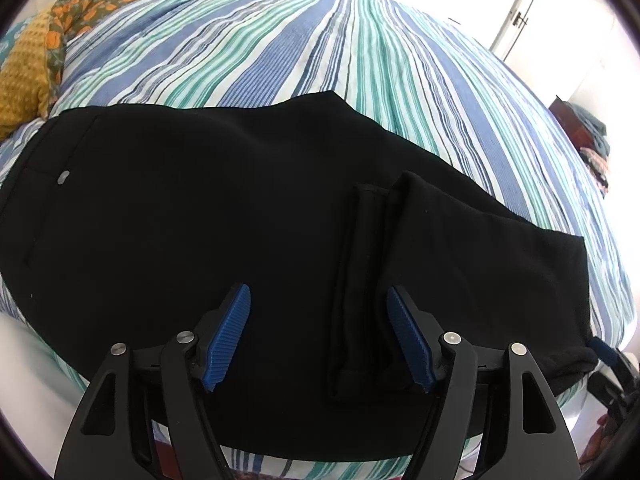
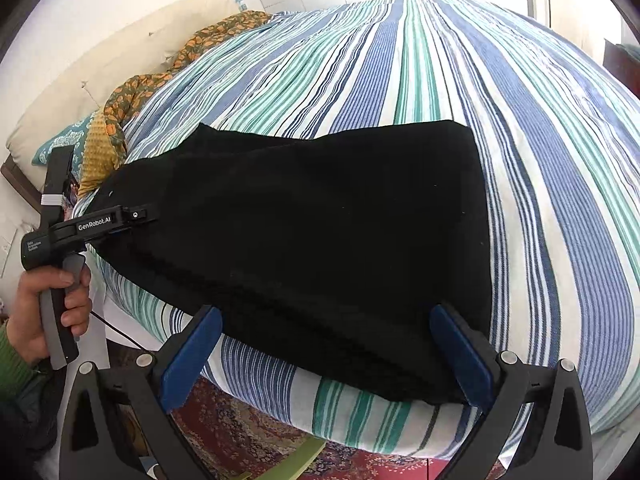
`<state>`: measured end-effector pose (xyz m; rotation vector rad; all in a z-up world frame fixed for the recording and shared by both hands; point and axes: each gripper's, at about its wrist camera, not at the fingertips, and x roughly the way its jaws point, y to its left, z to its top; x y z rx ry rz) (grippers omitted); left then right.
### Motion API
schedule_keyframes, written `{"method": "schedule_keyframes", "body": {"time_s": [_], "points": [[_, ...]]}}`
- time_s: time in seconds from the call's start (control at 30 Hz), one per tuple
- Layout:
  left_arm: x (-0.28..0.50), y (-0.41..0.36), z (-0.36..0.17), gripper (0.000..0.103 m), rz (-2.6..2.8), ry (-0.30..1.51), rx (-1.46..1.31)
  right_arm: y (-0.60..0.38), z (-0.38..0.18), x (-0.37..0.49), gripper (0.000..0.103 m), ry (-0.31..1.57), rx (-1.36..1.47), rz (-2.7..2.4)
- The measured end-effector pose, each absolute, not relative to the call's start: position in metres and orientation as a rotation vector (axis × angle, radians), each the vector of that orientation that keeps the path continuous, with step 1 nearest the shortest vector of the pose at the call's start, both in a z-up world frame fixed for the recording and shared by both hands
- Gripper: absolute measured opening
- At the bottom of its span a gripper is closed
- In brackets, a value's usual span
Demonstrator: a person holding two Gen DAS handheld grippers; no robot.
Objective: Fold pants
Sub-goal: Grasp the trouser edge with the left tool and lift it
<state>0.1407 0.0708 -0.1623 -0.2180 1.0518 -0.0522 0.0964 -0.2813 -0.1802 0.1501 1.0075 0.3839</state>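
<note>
right wrist view: "genrobot.ai" on left gripper [image 2: 138, 216]

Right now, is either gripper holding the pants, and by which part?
Nothing is held. The left gripper and right gripper both stand open over the black pants, pads clear of the cloth.

place: home bedroom
bed: large bed fills both views, covered by a striped duvet [image 2: 400, 80] in blue, teal and white
bedding: cream pillow [image 2: 100, 64] upper left of right wrist view, teal patterned pillow [image 2: 64, 140] below it; orange floral cloth [image 1: 100, 0] and mustard waffle blanket [image 1: 24, 80] bunched upper left of left wrist view
floor: red patterned rug [image 2: 248, 432] at bottom, under the bed edge
walls: white cupboard doors [image 1: 520, 8] with a metal handle, upper right of left wrist view
clutter: pile of clothes [image 1: 592, 132] on dark furniture, right edge
</note>
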Motion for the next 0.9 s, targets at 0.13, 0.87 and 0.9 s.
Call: {"method": "schedule_keyframes", "body": {"time_s": [0.13, 0.87, 0.9], "points": [[0.133, 0.090, -0.151, 0.073, -0.066, 1.002, -0.373, -0.292, -0.165, 0.087, 0.102, 0.942, 0.244, 0.372], [0.082, 0.275, -0.134, 0.065, 0.329, 0.801, -0.951, -0.291, -0.170, 0.107, 0.103, 0.930, 0.366, 0.437], [0.077, 0.275, -0.136, 0.065, 0.348, 0.791, -0.937, -0.289, -0.171, 0.106, 0.103, 0.932, 0.358, 0.437]]}}
